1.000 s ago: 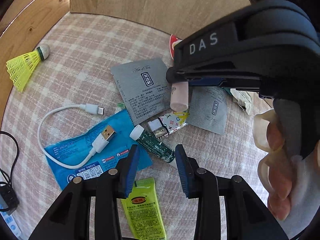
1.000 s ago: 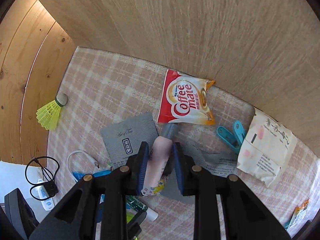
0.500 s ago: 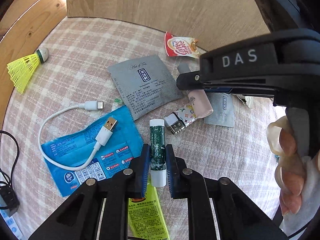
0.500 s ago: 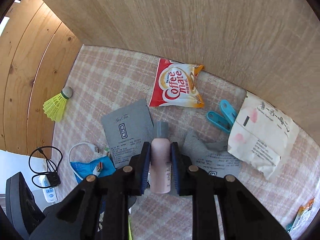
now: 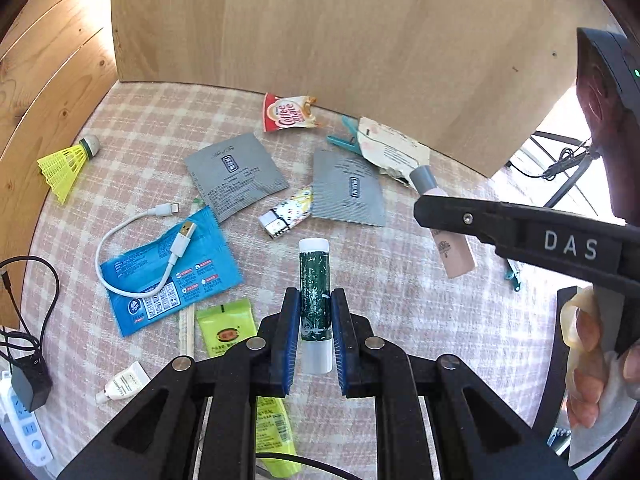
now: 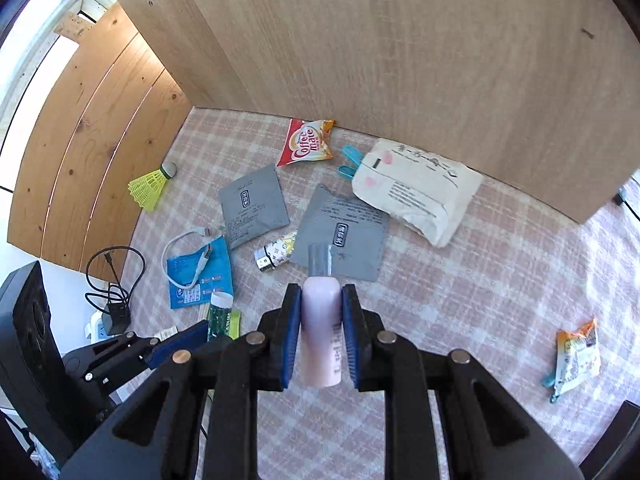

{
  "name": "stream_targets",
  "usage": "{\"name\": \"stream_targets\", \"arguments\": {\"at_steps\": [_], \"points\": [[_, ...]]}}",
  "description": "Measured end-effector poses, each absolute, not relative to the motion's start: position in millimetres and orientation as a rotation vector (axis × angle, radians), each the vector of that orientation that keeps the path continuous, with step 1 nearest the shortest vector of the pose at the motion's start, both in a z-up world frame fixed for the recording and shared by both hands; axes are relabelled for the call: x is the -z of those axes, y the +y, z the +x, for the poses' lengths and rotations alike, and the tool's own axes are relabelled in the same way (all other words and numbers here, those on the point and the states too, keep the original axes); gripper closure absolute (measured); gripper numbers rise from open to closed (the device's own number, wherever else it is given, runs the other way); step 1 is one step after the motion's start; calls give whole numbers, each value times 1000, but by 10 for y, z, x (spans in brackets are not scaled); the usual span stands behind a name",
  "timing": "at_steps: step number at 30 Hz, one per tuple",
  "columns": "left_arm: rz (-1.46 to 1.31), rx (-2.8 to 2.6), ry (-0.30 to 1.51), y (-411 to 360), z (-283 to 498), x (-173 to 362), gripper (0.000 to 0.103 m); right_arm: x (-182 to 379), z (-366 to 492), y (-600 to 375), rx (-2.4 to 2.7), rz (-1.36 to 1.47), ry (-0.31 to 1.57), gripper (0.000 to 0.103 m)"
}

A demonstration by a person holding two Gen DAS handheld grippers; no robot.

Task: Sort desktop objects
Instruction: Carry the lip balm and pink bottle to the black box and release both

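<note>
My left gripper (image 5: 314, 304) is shut on a dark green tube with white ends (image 5: 314, 292), held above the checked cloth. My right gripper (image 6: 321, 300) is shut on a pale pink bottle with a grey cap (image 6: 320, 320), also lifted off the cloth. In the left wrist view the right gripper reaches in from the right with the pink bottle (image 5: 456, 252) in it, a hand (image 5: 588, 364) at its grip. The left gripper's blue pads (image 6: 180, 344) and the green tube (image 6: 218, 316) show at the lower left of the right wrist view.
Loose on the cloth lie two grey sachets (image 5: 236, 176) (image 5: 348, 192), a blue packet (image 5: 168, 276) under a white USB cable (image 5: 136, 240), a patterned lighter (image 5: 286, 216), a Coffee-mate sachet (image 5: 290, 112), a cream paper bag (image 6: 416, 192), teal clips (image 6: 350, 160), a yellow shuttlecock (image 5: 64, 160), and a green sachet (image 5: 228, 328). Wooden walls stand behind and to the left.
The left gripper closed on the green tube and lifted it. The right gripper rose with the pink bottle and swung away to the right; both views now show more of the cloth.
</note>
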State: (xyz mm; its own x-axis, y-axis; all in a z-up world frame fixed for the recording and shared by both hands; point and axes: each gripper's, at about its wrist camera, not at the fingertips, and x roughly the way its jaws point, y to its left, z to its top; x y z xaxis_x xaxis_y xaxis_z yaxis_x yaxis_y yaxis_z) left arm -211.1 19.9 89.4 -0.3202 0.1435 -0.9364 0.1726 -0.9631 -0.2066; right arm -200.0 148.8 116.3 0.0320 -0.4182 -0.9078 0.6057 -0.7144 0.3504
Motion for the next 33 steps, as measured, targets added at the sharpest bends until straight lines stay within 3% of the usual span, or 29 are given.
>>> {"name": "stream_targets", "arguments": {"at_steps": [6,20,26,33], "points": [[1883,2618,311,917,-2119,-1104,89,-1384,-1935,2629,1906,1587,80,83],[2179,2911,-26,3621,-2089,-1209,89,-1587,-1806,5696,2276,1721,-189,83],[2265,2989,-174,4539,-1999,-1229,88,-1538,-1893,6403,2373,1765,-261,83],[2279,3014,-262,5037,-2001,-1214,88,-1456,-1996,6725,2409,1795,-291,83]]}}
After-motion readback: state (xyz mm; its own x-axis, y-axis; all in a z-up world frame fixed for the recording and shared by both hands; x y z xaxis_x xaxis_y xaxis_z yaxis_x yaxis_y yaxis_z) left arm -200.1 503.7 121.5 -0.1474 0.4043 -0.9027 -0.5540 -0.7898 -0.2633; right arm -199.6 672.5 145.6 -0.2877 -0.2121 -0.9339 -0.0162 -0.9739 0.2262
